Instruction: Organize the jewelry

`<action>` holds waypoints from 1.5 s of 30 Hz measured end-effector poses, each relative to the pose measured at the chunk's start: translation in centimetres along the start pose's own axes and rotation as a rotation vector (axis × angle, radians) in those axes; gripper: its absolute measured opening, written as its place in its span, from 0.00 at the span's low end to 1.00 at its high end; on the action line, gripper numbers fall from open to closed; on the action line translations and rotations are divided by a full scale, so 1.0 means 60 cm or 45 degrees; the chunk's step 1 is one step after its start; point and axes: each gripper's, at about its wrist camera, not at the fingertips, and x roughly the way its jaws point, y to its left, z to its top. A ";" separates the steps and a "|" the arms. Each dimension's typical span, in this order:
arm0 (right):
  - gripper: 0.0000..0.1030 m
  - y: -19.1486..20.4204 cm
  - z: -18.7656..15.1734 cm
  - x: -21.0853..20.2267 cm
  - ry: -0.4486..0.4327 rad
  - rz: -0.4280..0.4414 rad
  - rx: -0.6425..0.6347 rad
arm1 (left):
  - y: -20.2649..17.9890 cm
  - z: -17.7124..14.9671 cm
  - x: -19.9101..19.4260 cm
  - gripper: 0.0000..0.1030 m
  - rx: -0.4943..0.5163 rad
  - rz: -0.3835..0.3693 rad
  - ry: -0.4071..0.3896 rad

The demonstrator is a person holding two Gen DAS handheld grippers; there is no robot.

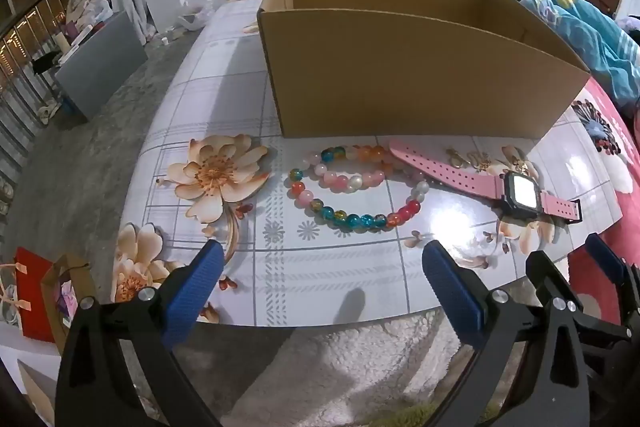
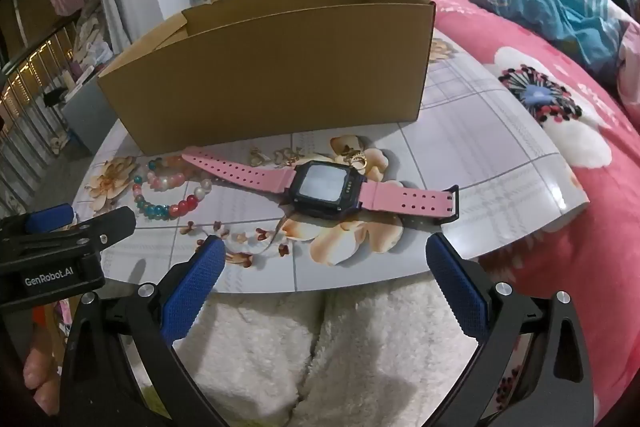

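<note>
1. Nearest, the left gripper [image 1: 322, 267]: blue-padded fingers spread wide, nothing between them, hovering over the table's near edge just short of the beads.
2. Beside it, the right gripper [image 2: 326, 259]: fingers likewise spread wide and empty, aimed at the watch. A white fleecy covering lies below both, off the table's edge.
3. Table [image 1: 248, 303]: glossy floral-print top; all the jewelry lies on it in a row before the box.
4. Multicoloured bead bracelet [image 1: 352, 217], with a pink-and-white bead bracelet [image 1: 348, 181] overlapping its far side.
5. Pink-strapped watch [image 2: 320, 187]: lying flat and unbuckled, its long strap running toward the bracelets.
6. Small gold pieces [image 2: 276, 157]: between the watch strap and the box; too small to tell their kind.
7. Cardboard box [image 1: 400, 75]: open-topped, standing just behind the jewelry. As much of its inside as shows is bare.
8. Progress, as I judge it: nothing appears sorted yet. Every piece presumably waits to go into the box.
9. View differences: the left wrist view shows the bracelets whole and a red gift bag [image 1: 34, 291] down beside the table; the right wrist view shows the watch whole, the gold pieces more clearly, and the bed's pink floral cover [image 2: 560, 131] alongside the table.
</note>
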 end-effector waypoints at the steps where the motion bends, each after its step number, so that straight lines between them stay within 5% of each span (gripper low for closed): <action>1: 0.93 0.000 0.000 0.000 0.003 0.000 0.000 | 0.000 0.000 0.001 0.95 0.003 0.003 0.005; 45: 0.93 -0.003 -0.002 -0.004 -0.002 0.002 0.011 | -0.001 -0.003 -0.005 0.95 0.004 0.009 -0.008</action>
